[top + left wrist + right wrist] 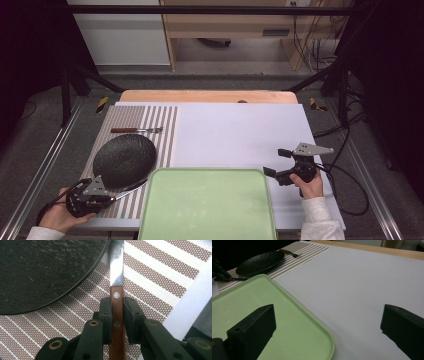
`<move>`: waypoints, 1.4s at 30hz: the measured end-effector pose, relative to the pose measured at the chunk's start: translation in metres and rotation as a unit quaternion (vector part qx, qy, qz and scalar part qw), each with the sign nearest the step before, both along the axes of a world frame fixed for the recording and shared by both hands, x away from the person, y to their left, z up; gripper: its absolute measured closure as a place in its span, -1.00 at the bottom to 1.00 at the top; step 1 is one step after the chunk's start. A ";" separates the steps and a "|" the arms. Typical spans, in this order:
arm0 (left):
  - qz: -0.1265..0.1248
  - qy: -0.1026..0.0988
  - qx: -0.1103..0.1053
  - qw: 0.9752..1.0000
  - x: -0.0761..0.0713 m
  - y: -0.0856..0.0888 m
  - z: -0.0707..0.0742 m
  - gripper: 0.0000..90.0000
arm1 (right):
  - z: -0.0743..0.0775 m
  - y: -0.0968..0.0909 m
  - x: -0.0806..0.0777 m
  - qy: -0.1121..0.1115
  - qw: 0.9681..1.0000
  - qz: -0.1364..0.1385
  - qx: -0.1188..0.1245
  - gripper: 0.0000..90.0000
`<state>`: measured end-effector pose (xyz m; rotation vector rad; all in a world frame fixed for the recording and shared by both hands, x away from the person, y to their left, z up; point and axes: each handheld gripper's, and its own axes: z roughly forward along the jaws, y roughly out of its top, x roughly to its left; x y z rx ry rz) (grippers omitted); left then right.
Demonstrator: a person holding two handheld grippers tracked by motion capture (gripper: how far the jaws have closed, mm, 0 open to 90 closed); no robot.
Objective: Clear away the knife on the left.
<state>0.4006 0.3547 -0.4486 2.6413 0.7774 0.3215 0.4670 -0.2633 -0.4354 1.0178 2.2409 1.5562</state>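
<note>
Wooden-handled knife is being clamped by the left gripper beside the plate; lifting level seems wise, while the right gripper is gaping empty.

Surface covered with white sheet, wooden edge at the far side. Striped placemat on the left part. Dark round plate lies on the placemat. Fork with wooden handle lies beyond the plate, apart from it. Green tray at near centre, just beside the plate. Left gripper at near left, clamped on a knife lying by the plate's near rim. Right gripper over the white sheet right of the tray, jaws apart, holding nothing.
</note>
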 end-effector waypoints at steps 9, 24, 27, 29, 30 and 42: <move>0.000 0.000 -0.008 1.000 0.000 0.003 0.000 0.71 | 0.000 0.000 0.000 0.000 1.000 0.000 0.000 -0.99; -0.008 -0.006 -0.026 1.000 -0.008 0.004 0.009 0.71 | 0.000 0.000 0.000 0.000 1.000 0.000 0.000 -0.99; -0.011 -0.009 -0.028 1.000 -0.010 0.001 0.011 0.71 | 0.000 0.000 0.000 0.000 1.000 0.000 0.000 -0.99; -0.012 -0.010 -0.029 0.999 -0.010 -0.001 0.013 0.71 | 0.000 0.000 0.000 0.000 1.000 0.000 -0.001 -0.99; -0.012 -0.011 -0.030 0.999 -0.010 -0.002 0.014 0.71 | 0.000 0.000 0.000 0.000 1.000 0.000 -0.001 -0.99; -0.004 -0.026 -0.049 0.998 -0.008 -0.022 0.028 0.71 | 0.000 0.000 0.000 -0.001 1.000 0.000 0.000 -0.99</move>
